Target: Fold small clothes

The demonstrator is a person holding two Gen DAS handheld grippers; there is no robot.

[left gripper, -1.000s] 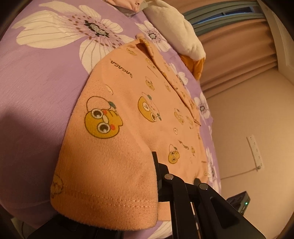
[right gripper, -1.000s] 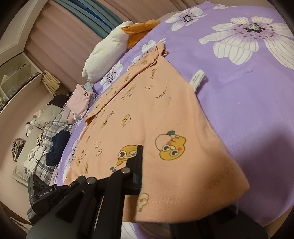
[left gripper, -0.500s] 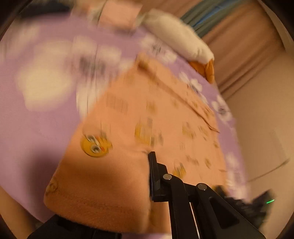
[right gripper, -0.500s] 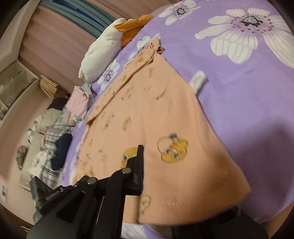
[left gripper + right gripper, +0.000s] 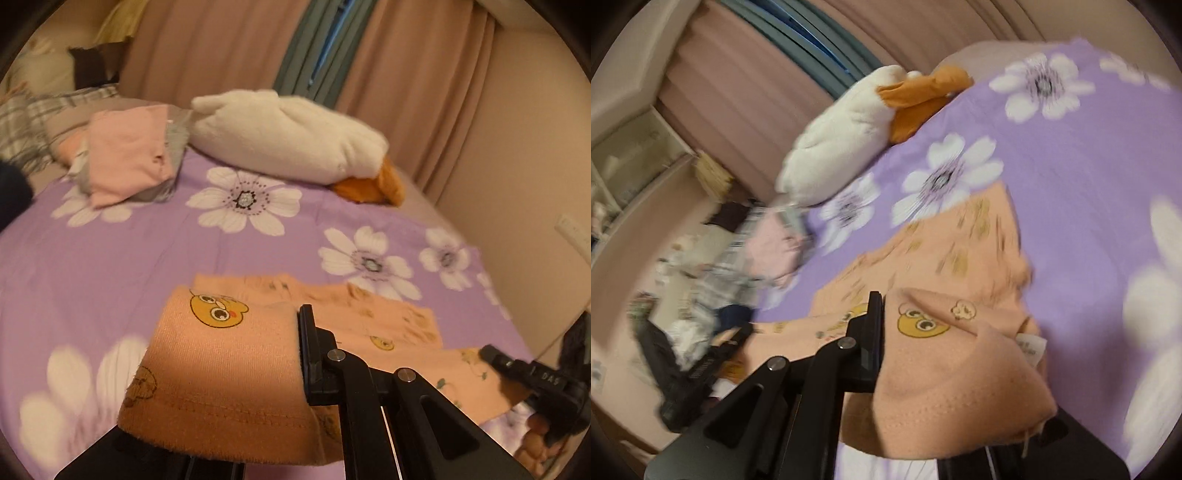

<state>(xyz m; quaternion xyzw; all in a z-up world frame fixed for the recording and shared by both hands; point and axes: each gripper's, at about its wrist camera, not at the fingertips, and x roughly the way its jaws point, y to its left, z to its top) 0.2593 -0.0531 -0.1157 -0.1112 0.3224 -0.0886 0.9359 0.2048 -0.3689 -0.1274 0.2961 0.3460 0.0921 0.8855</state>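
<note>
Both hand-held grippers are clamped on the hem of the small peach shirt [image 5: 221, 373], which lies low in both frames on the purple flowered bedspread [image 5: 110, 266].

The left hand-held gripper [image 5: 301, 354] pinches one hem corner at the bottom centre of its view, the cloth draped over its lower finger with a yellow cartoon face showing on top. The right hand-held gripper [image 5: 881, 343] pinches the other corner [image 5: 953, 373], bunched at the lower centre of its view; a white care label [image 5: 1030, 349] hangs at the shirt's edge, its print too blurred to read.

In the left view the right hand-held gripper appears at the lower right edge, with white letters reading "DAS" [image 5: 549, 377] on its black body.

Beyond the shirt, a white plush duck [image 5: 288, 140] lies in the upper centre, and a folded pink garment [image 5: 129, 155] sits at the upper left atop a small pile.
</note>
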